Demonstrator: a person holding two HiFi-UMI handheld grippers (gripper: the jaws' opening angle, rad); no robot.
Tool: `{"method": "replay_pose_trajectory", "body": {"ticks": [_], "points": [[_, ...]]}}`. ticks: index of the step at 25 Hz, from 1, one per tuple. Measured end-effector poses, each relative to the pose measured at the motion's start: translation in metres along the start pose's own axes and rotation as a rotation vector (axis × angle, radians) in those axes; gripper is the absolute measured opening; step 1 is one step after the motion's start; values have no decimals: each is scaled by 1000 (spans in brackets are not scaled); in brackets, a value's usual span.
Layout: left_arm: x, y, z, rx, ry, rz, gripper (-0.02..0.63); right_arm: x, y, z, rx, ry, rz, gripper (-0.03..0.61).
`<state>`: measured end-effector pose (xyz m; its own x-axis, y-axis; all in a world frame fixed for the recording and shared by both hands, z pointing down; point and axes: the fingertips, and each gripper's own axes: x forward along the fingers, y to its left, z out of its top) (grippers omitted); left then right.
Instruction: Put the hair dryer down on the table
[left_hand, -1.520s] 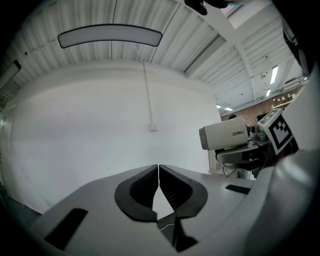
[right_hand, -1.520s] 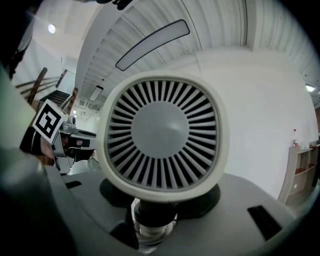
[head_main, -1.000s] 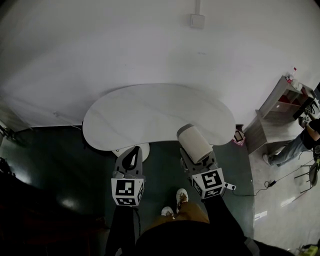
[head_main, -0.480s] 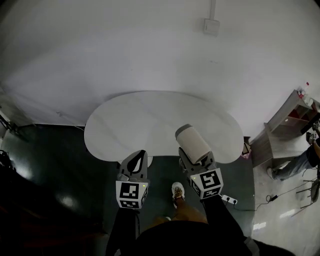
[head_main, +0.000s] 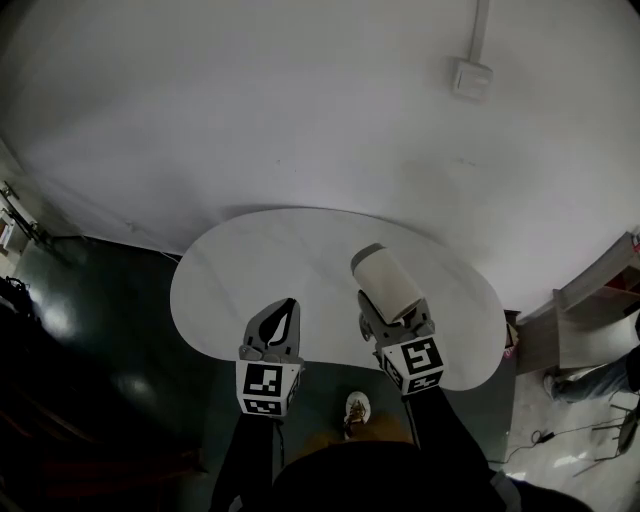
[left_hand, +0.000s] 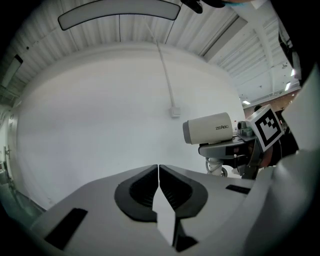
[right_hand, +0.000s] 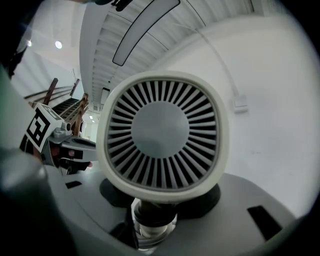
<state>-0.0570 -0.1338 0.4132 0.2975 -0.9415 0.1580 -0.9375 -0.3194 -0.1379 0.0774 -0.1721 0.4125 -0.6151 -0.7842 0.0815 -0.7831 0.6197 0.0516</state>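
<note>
I have the one hair dryer clamped by its handle in the right gripper, barrel level above the surface near its front edge, probably ready to lower. The left gripper is closed on nothing, idle alongside. Count: one dryer, one surface, two grippers.

Tabletop: one, white, faintly veined, smooth surface, oblong with rounded left and right ends. Stands on dark green floor, far edge near plain white wall.
</note>
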Motion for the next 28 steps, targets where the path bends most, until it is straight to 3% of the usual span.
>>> {"method": "replay_pose_trajectory", "body": {"ticks": [13,18,28], "points": [[62,24,-2,-61,25,93,21,62,-48,-11,37,22,69,210],[66,26,-7,-143,14,81,21,65,-52,-16,52,25,68,210],[77,53,-2,-134,-10,53,21,82,-49,-23,66,52,22,210]]}}
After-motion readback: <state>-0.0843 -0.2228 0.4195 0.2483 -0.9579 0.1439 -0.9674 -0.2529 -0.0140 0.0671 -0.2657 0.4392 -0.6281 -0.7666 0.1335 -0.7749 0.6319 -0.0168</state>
